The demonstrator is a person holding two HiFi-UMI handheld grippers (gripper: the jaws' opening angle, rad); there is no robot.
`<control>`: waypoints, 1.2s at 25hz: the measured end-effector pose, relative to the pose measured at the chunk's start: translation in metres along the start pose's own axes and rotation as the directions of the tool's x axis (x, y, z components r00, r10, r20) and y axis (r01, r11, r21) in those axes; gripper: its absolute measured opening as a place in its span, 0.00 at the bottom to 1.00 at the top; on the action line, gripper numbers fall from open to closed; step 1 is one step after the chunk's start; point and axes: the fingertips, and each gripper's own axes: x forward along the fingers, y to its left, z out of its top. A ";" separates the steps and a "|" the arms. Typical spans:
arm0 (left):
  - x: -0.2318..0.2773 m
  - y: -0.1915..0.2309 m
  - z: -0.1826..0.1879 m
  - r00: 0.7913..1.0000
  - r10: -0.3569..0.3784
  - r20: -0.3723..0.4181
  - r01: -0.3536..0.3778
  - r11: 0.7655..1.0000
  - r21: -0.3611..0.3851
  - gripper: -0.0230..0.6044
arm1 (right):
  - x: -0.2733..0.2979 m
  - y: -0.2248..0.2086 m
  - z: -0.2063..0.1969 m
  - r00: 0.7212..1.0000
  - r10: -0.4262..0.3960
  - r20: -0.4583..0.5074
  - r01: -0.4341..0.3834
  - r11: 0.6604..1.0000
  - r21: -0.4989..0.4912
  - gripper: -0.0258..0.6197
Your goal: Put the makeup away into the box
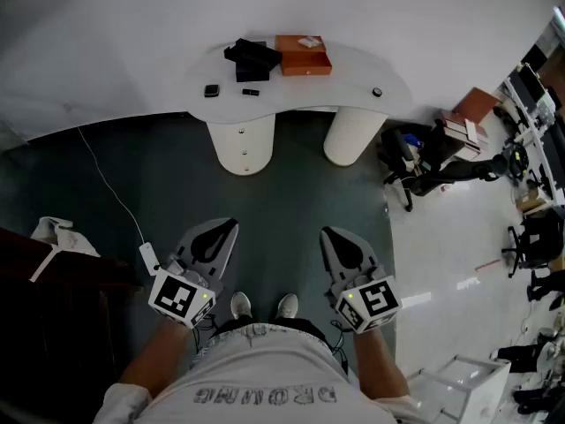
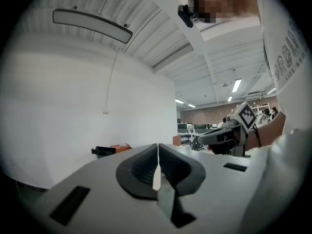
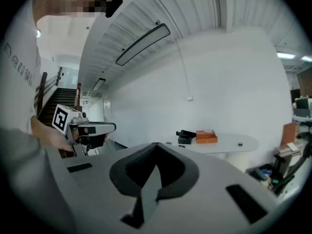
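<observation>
I should step up to the table [image 1: 353,71] squarely before opening anything; left gripper [image 1: 216,237] and right gripper [image 1: 340,241] are both shut, empty, well short of it; on it I count one orange box [image 1: 303,56], one black case [image 1: 252,58], three small loose makeup pieces [image 1: 211,90]

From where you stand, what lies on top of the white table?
An orange box, a black case beside it, three small dark items. What the box and case hold is hidden.
</observation>
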 end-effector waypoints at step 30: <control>0.009 -0.005 -0.006 1.000 -0.004 -0.019 0.004 1.000 0.005 0.08 | 0.005 0.000 -0.003 1.000 0.008 -0.023 -0.008 1.000 -0.017 0.05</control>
